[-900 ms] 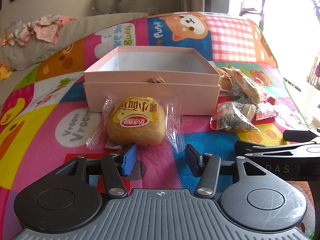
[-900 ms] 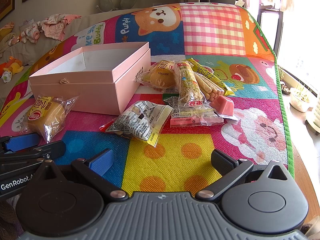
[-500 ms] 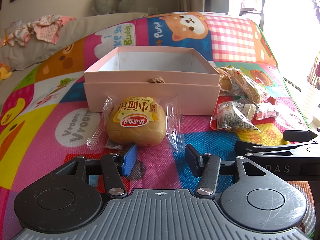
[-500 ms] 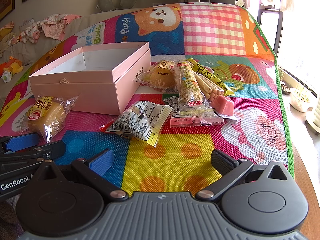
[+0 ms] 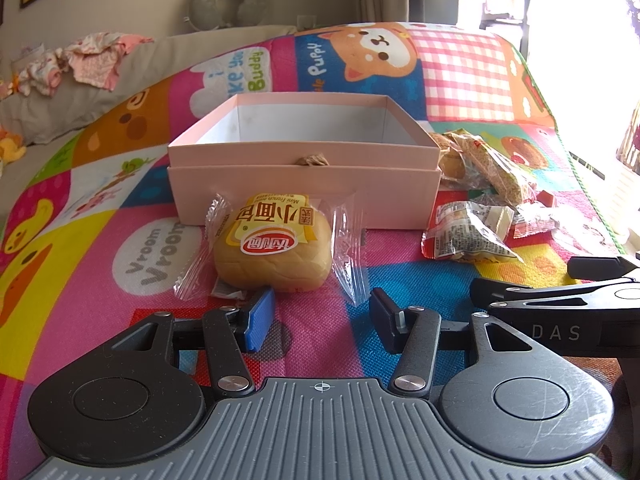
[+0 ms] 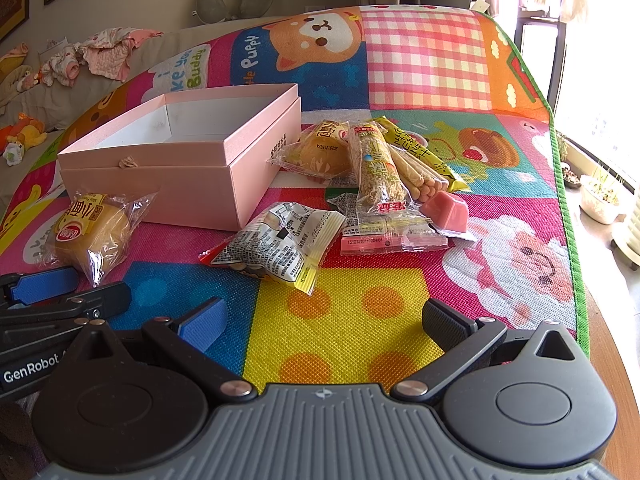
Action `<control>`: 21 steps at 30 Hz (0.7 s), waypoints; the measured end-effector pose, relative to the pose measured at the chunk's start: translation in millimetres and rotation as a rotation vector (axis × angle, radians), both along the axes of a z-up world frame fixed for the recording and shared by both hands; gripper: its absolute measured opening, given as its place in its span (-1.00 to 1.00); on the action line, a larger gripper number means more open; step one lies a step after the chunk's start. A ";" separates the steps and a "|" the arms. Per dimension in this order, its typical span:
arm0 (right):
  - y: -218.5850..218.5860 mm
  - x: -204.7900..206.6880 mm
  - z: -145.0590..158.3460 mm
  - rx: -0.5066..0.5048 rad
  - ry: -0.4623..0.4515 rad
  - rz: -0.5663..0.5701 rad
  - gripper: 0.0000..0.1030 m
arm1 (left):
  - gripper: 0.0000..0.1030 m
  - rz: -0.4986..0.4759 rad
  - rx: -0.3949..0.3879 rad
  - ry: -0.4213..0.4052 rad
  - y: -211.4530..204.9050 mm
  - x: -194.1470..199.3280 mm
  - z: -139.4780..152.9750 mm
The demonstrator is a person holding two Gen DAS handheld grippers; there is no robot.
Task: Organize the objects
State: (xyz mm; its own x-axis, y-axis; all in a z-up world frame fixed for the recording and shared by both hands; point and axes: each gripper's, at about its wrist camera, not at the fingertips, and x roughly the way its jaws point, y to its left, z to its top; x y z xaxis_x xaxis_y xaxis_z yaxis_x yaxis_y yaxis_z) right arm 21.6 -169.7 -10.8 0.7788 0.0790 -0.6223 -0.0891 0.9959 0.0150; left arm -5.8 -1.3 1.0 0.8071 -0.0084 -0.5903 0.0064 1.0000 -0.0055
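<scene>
Left wrist view: pink box (image 5: 304,184) sat empty; wrapped bun (image 5: 274,254) just before it, snack packets (image 6: 360,196) right of it; both grippers' fingers apart, holding nothing.

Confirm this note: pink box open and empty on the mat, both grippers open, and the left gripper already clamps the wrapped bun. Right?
Not quite. The left gripper holds nothing: in the left wrist view the wrapped bun lies on the mat just beyond its open fingers. The pink box and right gripper are as stated.
</scene>
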 end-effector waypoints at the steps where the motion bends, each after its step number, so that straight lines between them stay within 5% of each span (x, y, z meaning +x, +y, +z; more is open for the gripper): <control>1: -0.7 -1.7 -0.7 0.003 0.001 0.005 1.00 | 0.11 0.000 0.005 -0.001 -0.2 0.1 -0.2; 15: 3.8 9.2 4.0 -0.028 0.140 0.037 1.00 | 0.10 -0.004 0.001 -0.002 0.8 1.4 -1.6; 21: -1.6 5.3 17.5 0.038 0.167 0.152 1.00 | 0.10 -0.054 -0.042 0.026 13.8 -5.1 18.0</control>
